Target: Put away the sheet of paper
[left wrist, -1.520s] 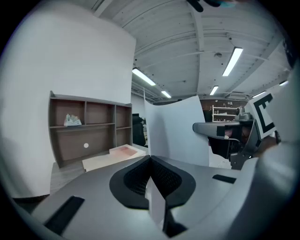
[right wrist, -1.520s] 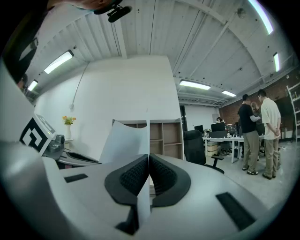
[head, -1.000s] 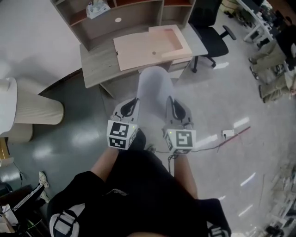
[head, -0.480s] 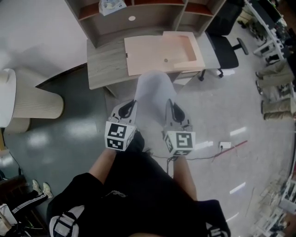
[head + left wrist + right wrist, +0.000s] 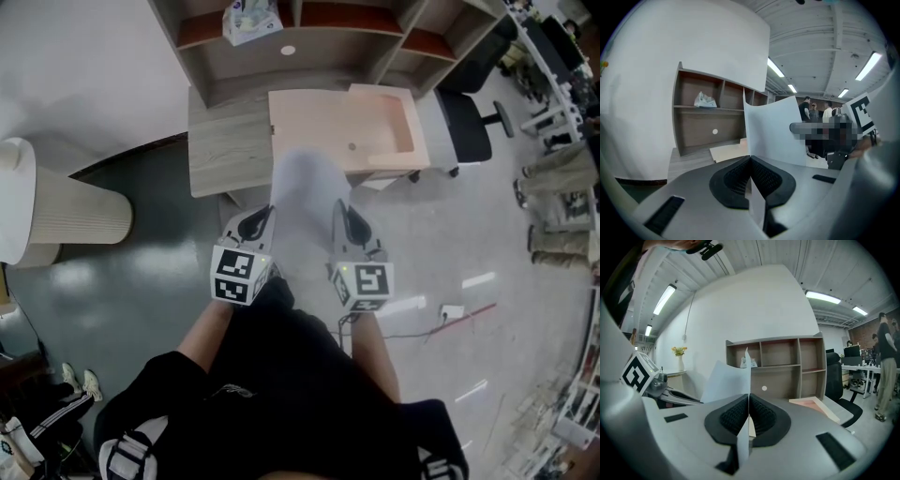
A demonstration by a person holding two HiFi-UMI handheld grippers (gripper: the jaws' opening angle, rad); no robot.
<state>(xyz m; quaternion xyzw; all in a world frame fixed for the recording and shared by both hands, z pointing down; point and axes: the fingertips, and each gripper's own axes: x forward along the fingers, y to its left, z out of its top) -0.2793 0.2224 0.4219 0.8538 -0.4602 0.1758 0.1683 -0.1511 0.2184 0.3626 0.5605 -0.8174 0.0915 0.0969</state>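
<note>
**Left gripper [image 5: 268,210] and right gripper [image 5: 343,208] pinch one sheet of paper [image 5: 305,192], short of a desk [image 5: 223,150].**

The left gripper's jaws are pressed together on the sheet's left edge, and the paper stands up from between the pads. From there the sheet bows across to the right gripper, whose jaws are clamped shut on the opposite edge, so the paper hangs in the air between the two. Beyond the sheet, ahead of both grippers, the desk carries a shelf unit [image 5: 323,42] along its back. A small packet [image 5: 251,19], perhaps tissues, sits in it ahead of the left gripper. A pale wooden board [image 5: 323,127] lies on the desk ahead of the right gripper, with a shallow tray [image 5: 394,127] on its right part. An office chair [image 5: 469,127] stands further right.
</note>
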